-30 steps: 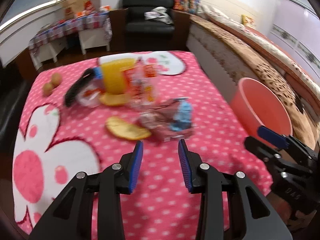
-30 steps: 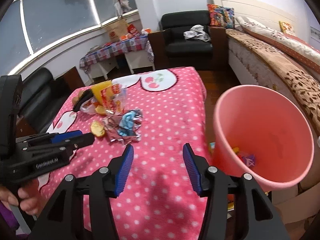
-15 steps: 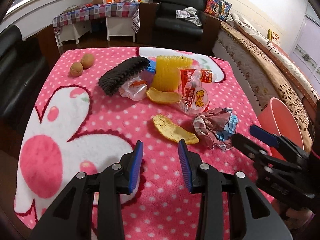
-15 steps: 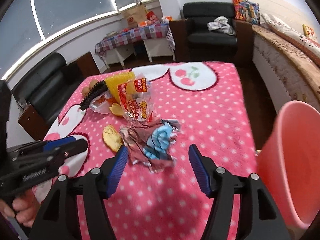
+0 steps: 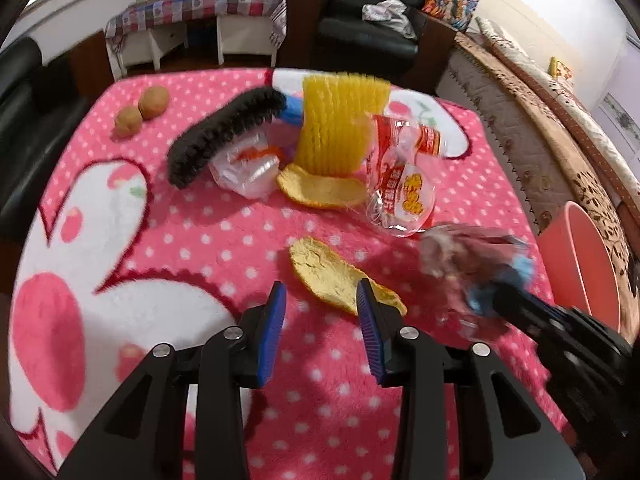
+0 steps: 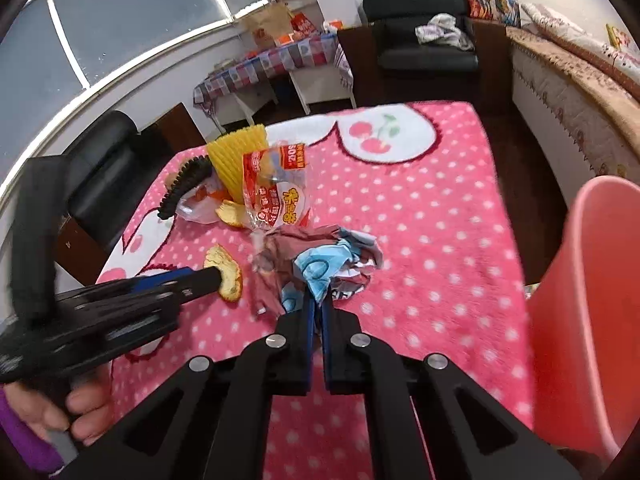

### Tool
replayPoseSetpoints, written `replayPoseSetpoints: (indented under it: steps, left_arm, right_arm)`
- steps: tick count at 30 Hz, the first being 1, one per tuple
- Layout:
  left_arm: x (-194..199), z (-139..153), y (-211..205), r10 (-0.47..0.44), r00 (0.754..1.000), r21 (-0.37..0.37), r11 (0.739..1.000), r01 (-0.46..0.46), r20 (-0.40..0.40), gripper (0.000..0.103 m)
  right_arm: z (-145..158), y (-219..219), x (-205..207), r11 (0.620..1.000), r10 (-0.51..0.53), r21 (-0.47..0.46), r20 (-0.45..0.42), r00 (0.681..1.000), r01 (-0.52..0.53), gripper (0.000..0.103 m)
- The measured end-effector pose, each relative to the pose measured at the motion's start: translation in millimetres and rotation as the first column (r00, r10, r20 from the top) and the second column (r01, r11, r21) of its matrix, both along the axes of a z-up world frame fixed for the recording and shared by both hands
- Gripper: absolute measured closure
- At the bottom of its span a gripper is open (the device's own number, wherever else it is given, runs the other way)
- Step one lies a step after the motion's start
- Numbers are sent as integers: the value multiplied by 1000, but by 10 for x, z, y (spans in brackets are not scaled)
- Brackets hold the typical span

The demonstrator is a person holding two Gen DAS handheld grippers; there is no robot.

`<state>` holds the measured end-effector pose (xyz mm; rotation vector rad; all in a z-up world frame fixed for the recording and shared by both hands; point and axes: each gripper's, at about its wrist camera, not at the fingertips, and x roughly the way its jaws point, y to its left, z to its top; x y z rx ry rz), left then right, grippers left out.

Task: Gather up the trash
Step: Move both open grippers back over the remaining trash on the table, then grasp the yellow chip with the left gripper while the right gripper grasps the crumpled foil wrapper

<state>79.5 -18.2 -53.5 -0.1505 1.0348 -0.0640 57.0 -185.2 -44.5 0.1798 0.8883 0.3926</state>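
Observation:
A crumpled brown-and-blue wrapper (image 6: 320,256) lies on the pink dotted blanket (image 6: 440,240). My right gripper (image 6: 316,300) has its jaws closing onto the wrapper's near edge, and the pads pinch it. In the left wrist view the wrapper (image 5: 468,256) is blurred at that gripper's tip (image 5: 504,294). My left gripper (image 5: 321,292) is open and hangs just above a yellow orange peel (image 5: 328,276), with nothing held. Its right finger overlaps the peel's near end. A pink bin (image 6: 592,280) stands off the table's right edge.
Further back lie a clear snack bag with red print (image 5: 400,184), a second peel (image 5: 320,192), a yellow foam net (image 5: 340,128), a black foam net (image 5: 216,140), a clear plastic bag (image 5: 248,168) and two brown round fruits (image 5: 140,114). A hand (image 6: 80,412) holds the left gripper.
My right gripper went from open around the wrapper to shut on it. My left gripper came forward and down, and the nearer peel now lies at its fingertips.

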Motion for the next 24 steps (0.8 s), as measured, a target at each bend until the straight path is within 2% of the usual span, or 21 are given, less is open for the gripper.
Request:
replayPoseSetpoints:
  steps: [2,9,11,12,14,15,24]
  left_arm:
    - [41,-60,-1,25,999,-7,1000,-25,-19,67]
    - [113,-71,-129,64,998,49,997,-64,3,67]
    - [115,-69,-165,65,998,70,995,-65,10,79]
    - [107,-65,-185,68,998,88,994,-69,15,82]
    - [102,-52,-197,65,998,100,993,-67,25,96]
    - [90,-38,-197,62,998,106,992,-65,30,98]
    - [-168,143,-244,-15,997,79,997,9,78,100]
  right_arm:
    - [49,-46,-69,1000,-1,-2,13,1000,1,101]
    - [93,-206,-184,1000,-23,-14,18,1000,23,101]
    - [78,-241,-192,999,-32,-11,12,999,32,101]
    - [68,-253,-205,999,-34,-10,10,999,34,101]
    - [57,-276,-217,999,-38,-6,5,999,38,101]
    - [55,-280,-226,999,-38,-6,5,999,38,101]
    - [124,-250,-338,999,-48,-15,38,998,49,101]
